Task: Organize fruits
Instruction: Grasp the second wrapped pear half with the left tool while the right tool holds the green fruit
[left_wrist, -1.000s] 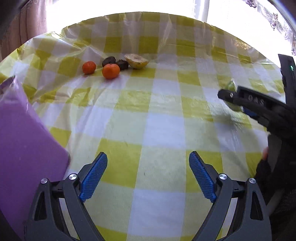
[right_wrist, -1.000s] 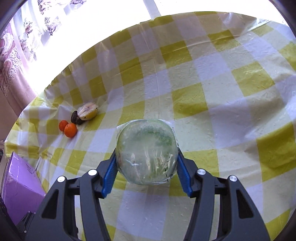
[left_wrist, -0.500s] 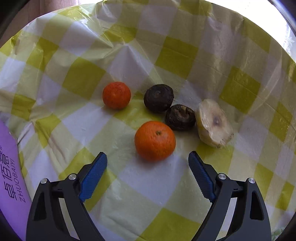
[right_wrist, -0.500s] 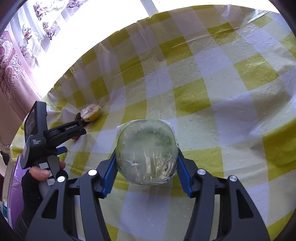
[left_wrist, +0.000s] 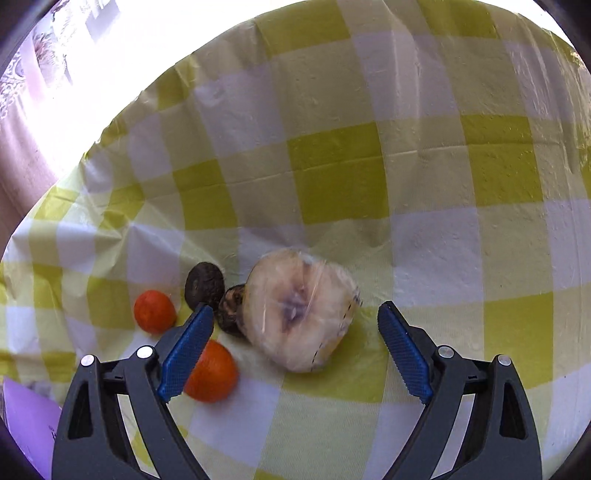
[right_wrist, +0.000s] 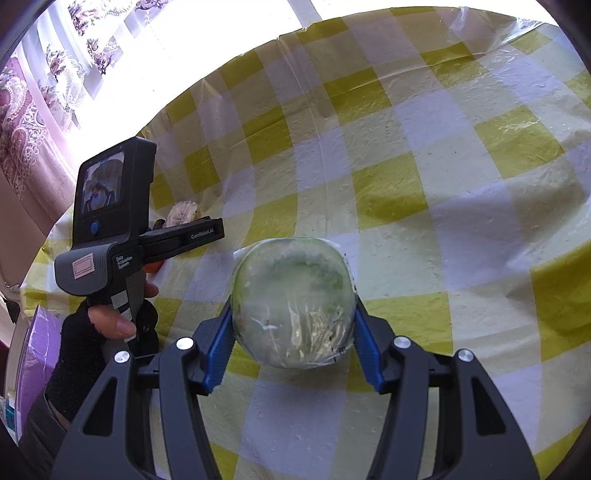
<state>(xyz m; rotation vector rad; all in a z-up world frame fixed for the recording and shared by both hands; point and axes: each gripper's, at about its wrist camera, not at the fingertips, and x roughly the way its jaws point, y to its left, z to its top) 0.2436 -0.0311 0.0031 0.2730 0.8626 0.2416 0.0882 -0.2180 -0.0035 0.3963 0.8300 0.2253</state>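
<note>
My left gripper (left_wrist: 295, 312) hovers over a small cluster of fruit, its jaws wide and opening. A pale cut fruit in cling film (left_wrist: 295, 306) lies between its blue pads, untouched. Left of it sit two dark brown fruits (left_wrist: 204, 284) and two oranges (left_wrist: 154, 311), one orange (left_wrist: 214, 373) partly behind the left finger. My right gripper (right_wrist: 293, 306) is shut on a round green fruit wrapped in film (right_wrist: 293, 291), just above the checked tablecloth (right_wrist: 406, 184). In the right wrist view the left gripper (right_wrist: 207, 236) stands at the left, held by a gloved hand (right_wrist: 81, 343).
A purple box (left_wrist: 26, 417) sits at the near left table edge, also seen as the purple box (right_wrist: 26, 354) behind the hand. Patterned curtains (right_wrist: 33, 92) and a bright window lie beyond the far edge. The yellow-and-white cloth stretches bare to the right.
My left gripper has swung across the table to the fruit cluster and now frames the pale wrapped fruit instead of the orange. The right gripper has kept still on the green fruit.
</note>
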